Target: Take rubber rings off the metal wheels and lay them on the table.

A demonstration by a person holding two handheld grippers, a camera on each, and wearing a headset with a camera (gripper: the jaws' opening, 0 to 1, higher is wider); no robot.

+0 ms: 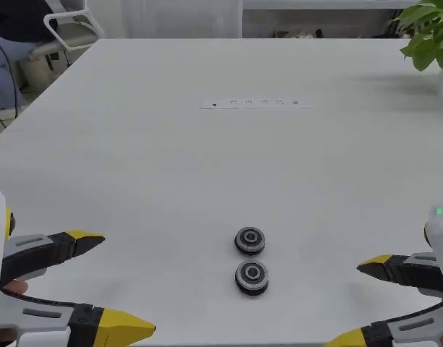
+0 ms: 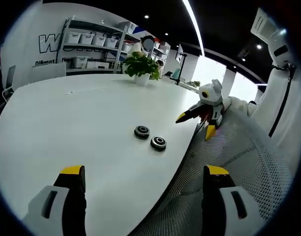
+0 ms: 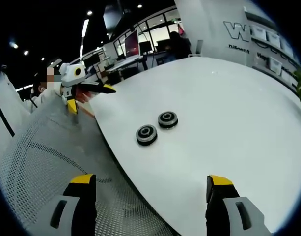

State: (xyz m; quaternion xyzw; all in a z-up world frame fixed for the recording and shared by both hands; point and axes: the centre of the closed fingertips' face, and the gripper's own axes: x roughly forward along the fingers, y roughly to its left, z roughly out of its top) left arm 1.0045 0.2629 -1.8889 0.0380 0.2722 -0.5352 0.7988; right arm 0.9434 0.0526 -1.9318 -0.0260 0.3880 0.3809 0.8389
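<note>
Two small metal wheels with black rubber rings lie flat on the white table, one behind the other: the far wheel (image 1: 250,241) and the near wheel (image 1: 251,277). In the left gripper view they are the far wheel (image 2: 142,132) and the near wheel (image 2: 158,143); in the right gripper view, the far wheel (image 3: 168,119) and the near wheel (image 3: 147,134). My left gripper (image 1: 116,285) (image 2: 143,174) is open at the table's front left edge, well left of the wheels. My right gripper (image 1: 355,303) (image 3: 150,184) is open at the front right, equally apart from them.
A flush power strip (image 1: 255,103) sits in the table's middle, farther back. A potted plant (image 1: 427,32) stands at the far right corner, and a chair (image 1: 66,29) at the far left. The table's front edge (image 1: 221,341) runs just below the near wheel.
</note>
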